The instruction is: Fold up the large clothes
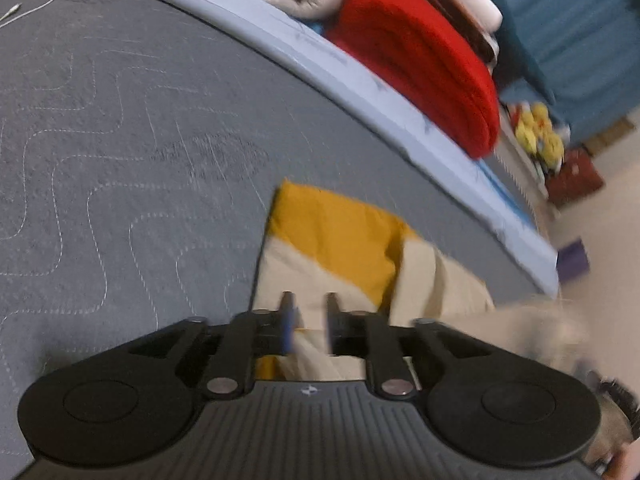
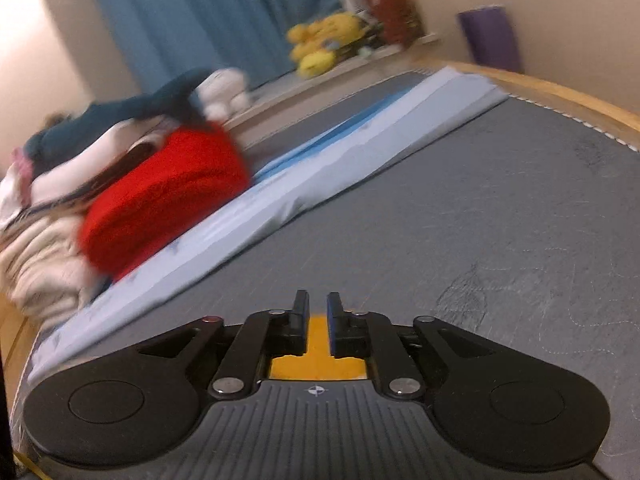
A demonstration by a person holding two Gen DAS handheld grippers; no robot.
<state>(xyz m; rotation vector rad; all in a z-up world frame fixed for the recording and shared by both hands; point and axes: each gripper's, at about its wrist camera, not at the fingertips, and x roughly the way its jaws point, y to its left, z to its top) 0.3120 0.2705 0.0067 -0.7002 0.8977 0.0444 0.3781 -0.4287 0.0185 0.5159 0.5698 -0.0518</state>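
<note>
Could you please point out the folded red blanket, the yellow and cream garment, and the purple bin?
folded red blanket [image 1: 420, 64], left wrist view, top fold.
yellow and cream garment [image 1: 332, 224], left wrist view, yellow panel.
purple bin [image 2: 490, 38], right wrist view, front wall.

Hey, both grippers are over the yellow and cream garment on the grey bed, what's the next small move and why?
Probably lift both grippers clear. The left gripper and right gripper both stand open, nothing pinched, and the yellow and cream garment lies folded on the grey quilt.
</note>
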